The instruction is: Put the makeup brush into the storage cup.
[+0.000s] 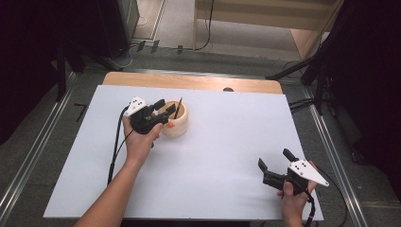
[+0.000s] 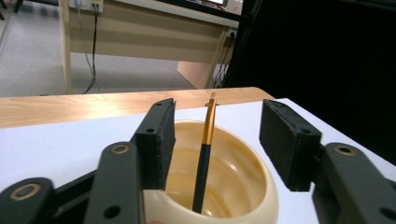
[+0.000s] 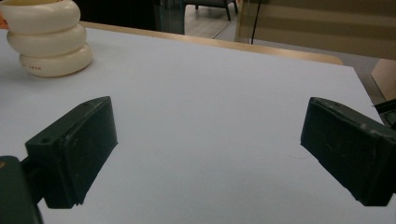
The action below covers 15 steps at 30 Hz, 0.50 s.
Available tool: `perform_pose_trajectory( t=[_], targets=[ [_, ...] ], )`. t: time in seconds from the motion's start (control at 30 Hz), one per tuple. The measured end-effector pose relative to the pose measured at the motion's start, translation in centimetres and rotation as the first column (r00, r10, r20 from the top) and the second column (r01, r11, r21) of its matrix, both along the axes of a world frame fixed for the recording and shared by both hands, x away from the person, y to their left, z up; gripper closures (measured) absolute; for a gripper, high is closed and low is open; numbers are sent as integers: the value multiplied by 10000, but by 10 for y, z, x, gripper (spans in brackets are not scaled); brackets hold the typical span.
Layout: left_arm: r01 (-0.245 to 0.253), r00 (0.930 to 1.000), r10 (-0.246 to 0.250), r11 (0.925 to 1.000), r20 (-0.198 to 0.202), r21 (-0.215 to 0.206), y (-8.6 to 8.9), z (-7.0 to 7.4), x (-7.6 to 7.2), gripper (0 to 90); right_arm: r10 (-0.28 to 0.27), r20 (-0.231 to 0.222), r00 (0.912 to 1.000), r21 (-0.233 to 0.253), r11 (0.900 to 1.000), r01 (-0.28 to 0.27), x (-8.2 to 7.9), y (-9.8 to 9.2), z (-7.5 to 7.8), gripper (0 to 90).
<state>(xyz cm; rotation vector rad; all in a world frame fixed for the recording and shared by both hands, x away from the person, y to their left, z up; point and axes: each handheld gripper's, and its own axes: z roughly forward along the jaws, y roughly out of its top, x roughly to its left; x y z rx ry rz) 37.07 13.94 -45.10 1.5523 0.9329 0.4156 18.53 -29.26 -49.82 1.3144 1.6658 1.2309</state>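
Observation:
A cream ringed pot [image 1: 179, 124] stands on the white sheet [image 1: 227, 137], left of centre. A black pen with a gold upper part [image 1: 178, 108] leans upright inside it. My left gripper [image 1: 165, 107] hovers open at the pot's left rim. In the left gripper view the pen [image 2: 205, 149] rises between the two pads without touching either, above the pot [image 2: 261, 191], and my left gripper [image 2: 217, 128] stands wide. My right gripper [image 1: 273, 157] is open near the front right corner, holding nothing. In the right gripper view my right gripper [image 3: 210, 149] faces bare sheet, the pot [image 3: 46, 42] far off.
The sheet covers a wooden table [image 1: 189, 81] whose far strip is bare. A small dark object [image 1: 228, 89] sits at that far edge. Black stand legs [image 1: 302, 71] and cables lie on the floor beyond, with a wooden desk [image 2: 140, 37] behind.

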Motion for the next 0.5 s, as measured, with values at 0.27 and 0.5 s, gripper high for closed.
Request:
perform_pose_trajectory(
  t=[0.27, 0.5],
  targets=[
    [178, 9998, -178, 9998, -44, 70, 11, 3, -9, 426, 14, -21, 10000, 20, 10000, -14, 0, 1, 0, 40],
    [186, 9998, -190, 9993, 106, 330, 18, 7, -18, 400, 73, -15, 10000, -14, 10000, -73, 1, 2, 0, 40]
  ],
)
